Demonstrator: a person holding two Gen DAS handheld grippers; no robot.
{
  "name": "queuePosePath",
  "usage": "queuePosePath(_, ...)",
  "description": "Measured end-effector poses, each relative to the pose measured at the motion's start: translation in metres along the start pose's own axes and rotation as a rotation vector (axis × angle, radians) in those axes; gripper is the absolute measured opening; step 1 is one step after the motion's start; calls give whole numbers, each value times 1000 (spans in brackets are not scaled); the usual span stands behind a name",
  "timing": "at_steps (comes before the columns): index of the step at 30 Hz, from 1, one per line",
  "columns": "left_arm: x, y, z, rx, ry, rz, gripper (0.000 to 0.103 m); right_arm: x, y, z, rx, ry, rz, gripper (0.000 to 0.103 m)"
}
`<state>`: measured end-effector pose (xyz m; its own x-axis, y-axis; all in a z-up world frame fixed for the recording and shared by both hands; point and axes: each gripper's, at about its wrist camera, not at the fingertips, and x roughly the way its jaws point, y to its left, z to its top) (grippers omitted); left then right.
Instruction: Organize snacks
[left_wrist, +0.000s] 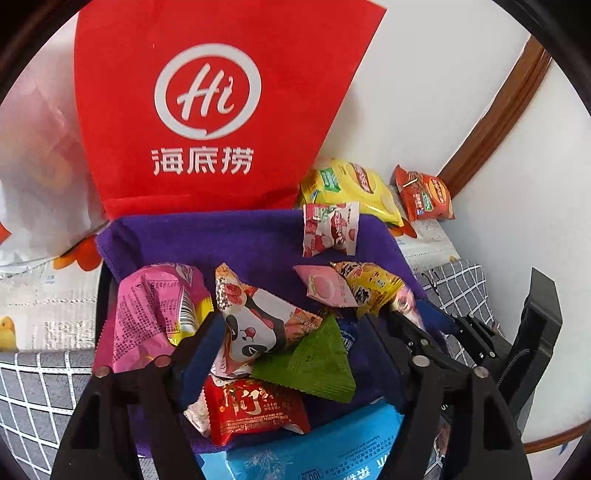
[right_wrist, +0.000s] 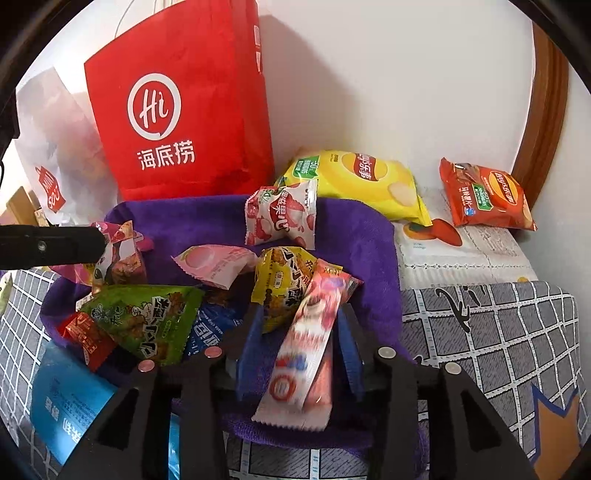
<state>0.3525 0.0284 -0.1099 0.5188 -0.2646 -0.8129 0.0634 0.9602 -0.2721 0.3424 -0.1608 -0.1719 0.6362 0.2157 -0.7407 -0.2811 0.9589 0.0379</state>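
A: Left wrist view: the left tool (left_wrist: 317, 325) is seen spread wide above the purple cloth (left_wrist: 236, 240), and nothing is pressed by its blue pads. A panda-printed packet (left_wrist: 255, 325) and a green triangular packet (left_wrist: 317, 365) are found lying between the fingers.

B: Right wrist view: a long pink-and-white snack stick (right_wrist: 306, 350) is seen, slightly blurred, between the fingers of the right tool (right_wrist: 301, 336), whose jaws are parted; whether the pads touch it cannot be told. The stick is placed over the cloth's near edge. A yellow chip bag (right_wrist: 365, 181) and an orange chip bag (right_wrist: 484, 199) are found beyond the cloth, by the wall.
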Motion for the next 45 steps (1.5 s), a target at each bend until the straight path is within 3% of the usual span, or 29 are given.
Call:
queuePosePath(9, -46, -8, 0, 34, -62, 37, 75, -37, 7, 18, -32, -37, -30, 55)
queuePosePath(16, -97, -18, -39, 36, -87, 53, 75, -99, 22, 14, -29, -55, -71, 64)
queuePosePath(19, -125, -26, -62, 26, -106, 37, 76, -125, 31, 3, -25, -15, -113, 64)
queuePosePath(23, -157, -41, -92, 38, -142, 41, 77, -166, 36, -22, 6, -27, -125, 65)
queuePosePath(27, -182, -56, -118, 62, -186, 80, 91, -201, 36, -49, 56, -33, -110, 65)
queuePosePath(36, -228, -85, -178, 109, -271, 159, 99, -260, 44, -95, 106, -52, -104, 65)
queuePosePath(39, -238, -88, -191, 104, -287, 160, 100, -279, 47, -105, 98, -87, -134, 81)
queuePosePath(45, -250, -98, -209, 107, -325, 191, 101, -306, 44, -122, 106, -117, -156, 89)
